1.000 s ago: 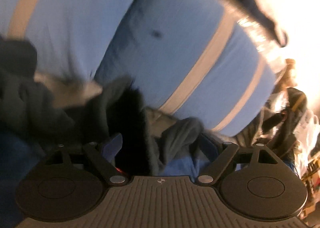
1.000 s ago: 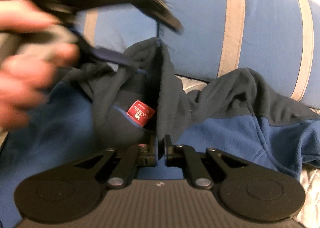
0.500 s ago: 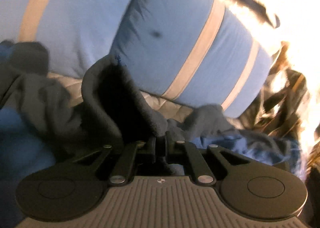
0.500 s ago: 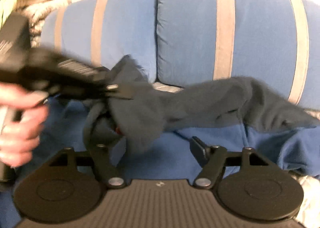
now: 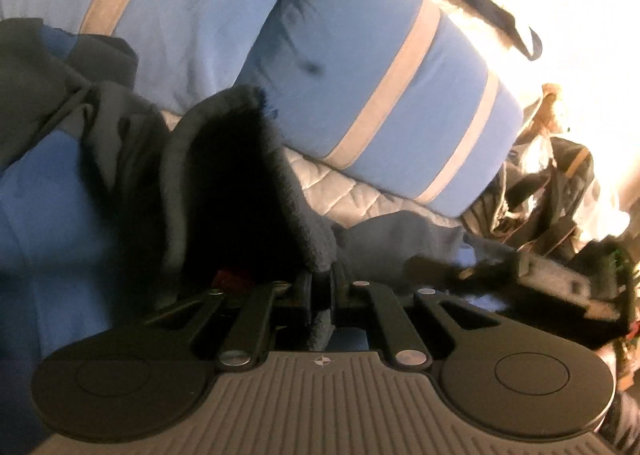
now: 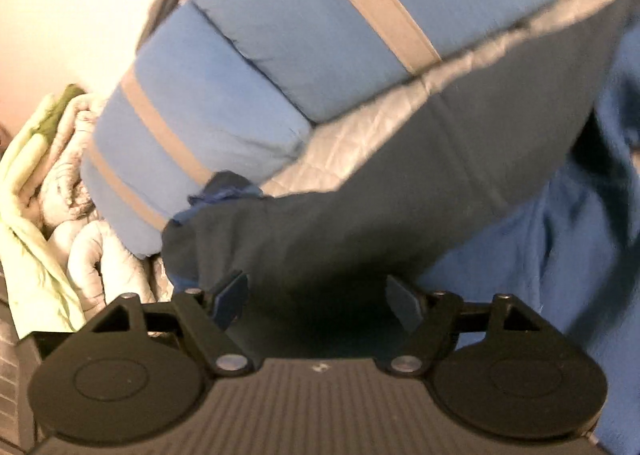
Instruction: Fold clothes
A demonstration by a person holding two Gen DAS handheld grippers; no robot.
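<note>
Below the blue striped cushion (image 5: 384, 95), the fleece jacket (image 5: 224, 191) folds into a black hollow whose interior cannot be read; a red patch (image 5: 230, 278) at its base is too dim to identify. Right of the cushion, glare washes out the background, and a dark blurred object (image 5: 552, 279), possibly the other tool, stays indistinct. In the right wrist view the jacket (image 6: 400, 215) runs blurred off the right edge.

A fleece (image 5: 240, 191) in dark grey and blue is spread, rumpled, over a quilted seat before striped blue cushions. Its dark collar is raised into an upright fold. A dark grey sleeve (image 6: 400, 215) is stretched out flat.
</note>
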